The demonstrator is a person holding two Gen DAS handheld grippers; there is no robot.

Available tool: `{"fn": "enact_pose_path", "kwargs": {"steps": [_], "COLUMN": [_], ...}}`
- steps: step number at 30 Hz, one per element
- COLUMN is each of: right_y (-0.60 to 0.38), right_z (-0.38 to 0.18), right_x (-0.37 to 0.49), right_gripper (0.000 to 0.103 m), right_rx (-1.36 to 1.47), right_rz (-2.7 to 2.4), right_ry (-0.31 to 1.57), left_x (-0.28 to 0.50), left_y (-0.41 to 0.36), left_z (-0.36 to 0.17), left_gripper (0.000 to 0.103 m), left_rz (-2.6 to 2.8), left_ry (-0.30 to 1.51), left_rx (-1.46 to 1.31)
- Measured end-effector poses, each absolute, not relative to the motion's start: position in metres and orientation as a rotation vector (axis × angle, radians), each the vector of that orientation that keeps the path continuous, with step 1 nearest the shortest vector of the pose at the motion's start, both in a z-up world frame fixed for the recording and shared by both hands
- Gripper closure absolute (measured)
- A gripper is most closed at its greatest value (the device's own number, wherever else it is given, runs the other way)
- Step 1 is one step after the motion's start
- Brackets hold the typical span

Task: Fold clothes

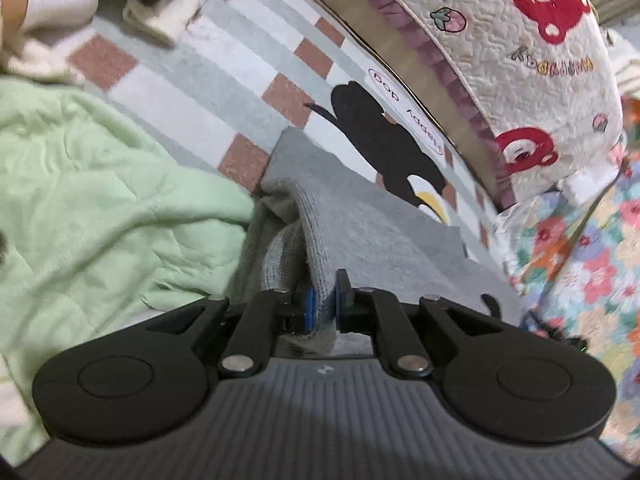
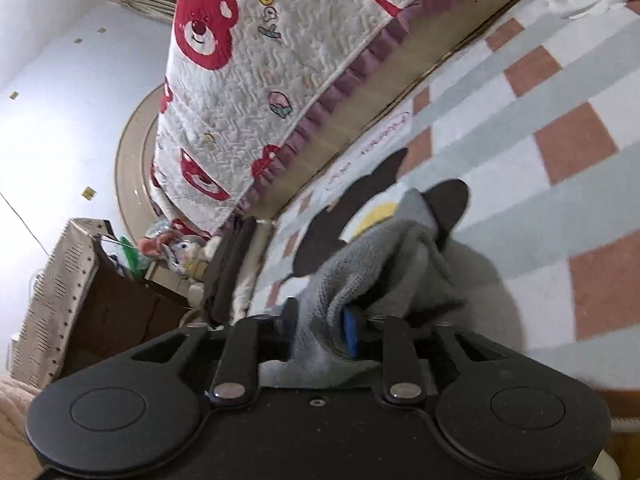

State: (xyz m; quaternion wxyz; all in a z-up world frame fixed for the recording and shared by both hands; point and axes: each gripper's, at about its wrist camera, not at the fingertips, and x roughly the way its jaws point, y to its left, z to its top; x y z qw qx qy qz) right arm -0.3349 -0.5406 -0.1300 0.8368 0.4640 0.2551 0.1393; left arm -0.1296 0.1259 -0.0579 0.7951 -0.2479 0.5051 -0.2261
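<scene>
Both of my tools grip one grey knitted garment (image 1: 352,224): left hand-held gripper (image 1: 323,304) and right hand-held gripper (image 2: 320,326) each clamp its edge above the checked rug (image 1: 192,92).

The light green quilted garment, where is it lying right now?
In the left wrist view the light green quilted garment lies crumpled on the checked rug, left of the grey knitted garment pinched in the left gripper.

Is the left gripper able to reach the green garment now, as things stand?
Probably not yet. The left gripper is shut on the grey garment, so its fingers are occupied. The green garment lies close beside it on the rug, with nothing between them.
</scene>
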Motion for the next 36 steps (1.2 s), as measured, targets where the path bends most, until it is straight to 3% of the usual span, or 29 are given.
{"fn": "enact_pose_path", "kwargs": {"steps": [2,4,7,8,9,10,13,14,15,21,24,29,33,34,35,36], "right_y": [-0.547,-0.555,-0.561,-0.559,-0.555,-0.55,-0.536,-0.532,-0.529,-0.532,-0.534,-0.534,-0.524,-0.521,-0.517,-0.513], "right_z": [-0.128,-0.132,-0.144,-0.144,-0.142,-0.139,-0.134,-0.132,-0.13,-0.095,-0.088,-0.123,-0.136,-0.135,-0.133,-0.132], "right_x": [-0.327,-0.316,-0.299,-0.296,-0.295,-0.294,-0.293,-0.293,-0.294,-0.331,-0.362,-0.396,-0.392,-0.39,-0.388,-0.387], "right_gripper": [0.048,0.045,0.043,0.051,0.071,0.077,0.086,0.088,0.091,0.095,0.095,0.094,0.084,0.078,0.064,0.062], "right_rx": [0.994,1.006,1.046,1.036,1.012,0.992,0.98,0.97,0.961,1.005,1.012,0.983,0.939,0.933,0.93,0.926], "right_rz": [0.292,0.278,0.249,0.241,0.235,0.239,0.243,0.24,0.235,0.27,0.285,0.188,0.112,0.113,0.119,0.126], "right_ry": [0.528,0.54,0.578,0.569,0.547,0.528,0.521,0.526,0.527,0.418,0.424,0.609,0.646,0.629,0.613,0.596], "left_x": [-0.131,-0.121,-0.102,-0.098,-0.096,-0.095,-0.094,-0.095,-0.098,-0.129,-0.146,-0.149,-0.154,-0.156,-0.157,-0.159], "left_y": [0.13,0.131,0.121,0.116,0.112,0.109,0.101,0.098,0.095,0.104,0.111,0.098,0.094,0.096,0.098,0.101], "left_z": [-0.048,-0.046,-0.061,-0.068,-0.076,-0.083,-0.093,-0.09,-0.082,-0.041,-0.042,-0.064,-0.05,-0.043,-0.037,-0.032], "left_gripper": [0.068,0.064,0.057,0.052,0.05,0.05,0.057,0.081,0.089,0.091,0.091,0.085,0.072,0.068,0.066,0.066], "left_rz": [-0.428,-0.38,-0.466,-0.493,-0.494,-0.475,-0.474,-0.495,-0.52,-0.631,-0.668,-0.589,-0.556,-0.534,-0.513,-0.495], "left_ry": [0.952,0.895,0.995,1.039,1.078,1.101,1.115,1.106,1.094,1.05,1.105,1.227,1.158,1.121,1.085,1.048], "left_rx": [-0.461,-0.405,-0.494,-0.525,-0.543,-0.555,-0.592,-0.586,-0.555,-0.552,-0.536,-0.341,-0.249,-0.235,-0.221,-0.217]}}
